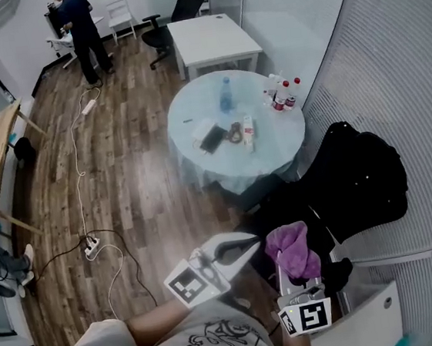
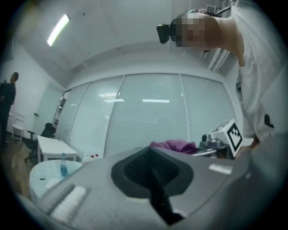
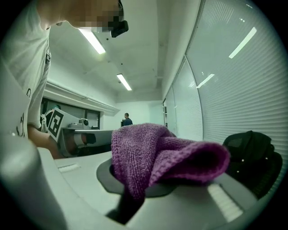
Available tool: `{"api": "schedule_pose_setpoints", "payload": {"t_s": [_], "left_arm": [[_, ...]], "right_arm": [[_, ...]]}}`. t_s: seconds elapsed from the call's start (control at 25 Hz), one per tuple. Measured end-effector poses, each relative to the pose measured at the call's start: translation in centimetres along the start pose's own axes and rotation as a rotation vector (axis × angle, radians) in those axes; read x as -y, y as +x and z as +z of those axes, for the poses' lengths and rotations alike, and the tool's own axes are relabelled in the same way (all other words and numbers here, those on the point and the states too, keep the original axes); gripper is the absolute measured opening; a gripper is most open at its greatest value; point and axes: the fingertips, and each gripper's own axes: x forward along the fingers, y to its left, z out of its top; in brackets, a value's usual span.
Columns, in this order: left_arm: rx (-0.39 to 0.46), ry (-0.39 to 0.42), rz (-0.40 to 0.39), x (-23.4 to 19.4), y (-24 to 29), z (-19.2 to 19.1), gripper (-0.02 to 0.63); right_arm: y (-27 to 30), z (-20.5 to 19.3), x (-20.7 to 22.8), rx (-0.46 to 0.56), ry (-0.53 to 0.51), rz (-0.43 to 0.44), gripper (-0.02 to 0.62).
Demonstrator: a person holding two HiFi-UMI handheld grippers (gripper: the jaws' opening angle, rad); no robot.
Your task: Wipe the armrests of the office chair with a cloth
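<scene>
My right gripper (image 1: 290, 275) is shut on a bunched purple cloth (image 1: 293, 249), held low in front of my chest. In the right gripper view the cloth (image 3: 157, 155) drapes over the jaws and hides the pads. My left gripper (image 1: 249, 247) is just left of it, pointing right, shut on nothing; its dark pads (image 2: 150, 167) meet in a line. The black office chair (image 1: 355, 182) stands just beyond both grippers, with dark fabric heaped over its back. It also shows at the right edge (image 3: 253, 158). I cannot pick out its armrests.
A round glass-topped table (image 1: 193, 105) with a bottle (image 1: 225, 94) and small items stands ahead. Behind it are a white table (image 1: 212, 41) and a second chair (image 1: 175, 16). A cable and power strip (image 1: 91, 245) lie on the floor. A person (image 1: 80, 32) stands far back.
</scene>
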Motion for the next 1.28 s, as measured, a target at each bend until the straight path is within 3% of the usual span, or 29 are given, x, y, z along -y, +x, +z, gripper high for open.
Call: {"api": "schedule_pose_setpoints", "payload": {"t_s": [0.28,0.64,1.0,1.28], "left_arm": [[0.012,0.012,0.086,-7.7,-3.1,0.9,0.002],[0.015,-0.003,0.104,-15.9,-4.1,1.0,0.002],[0.015,-0.004,0.112,-19.6,-5.0,1.4,0.001],[0.023,-0.002,0.133,-19.9,-5.2,1.6,0.002]], "right_arm": [[7.9,0.7,-2.3,-0.011,-0.020,0.083,0.037],[16.3,1.3,-2.1,-0.005,-0.041,0.086,0.037],[20.1,1.8,-3.3,-0.009,-0.049,0.102,0.037],[20.7,1.8,-3.4,-0.017,-0.060,0.125,0.037]]}}
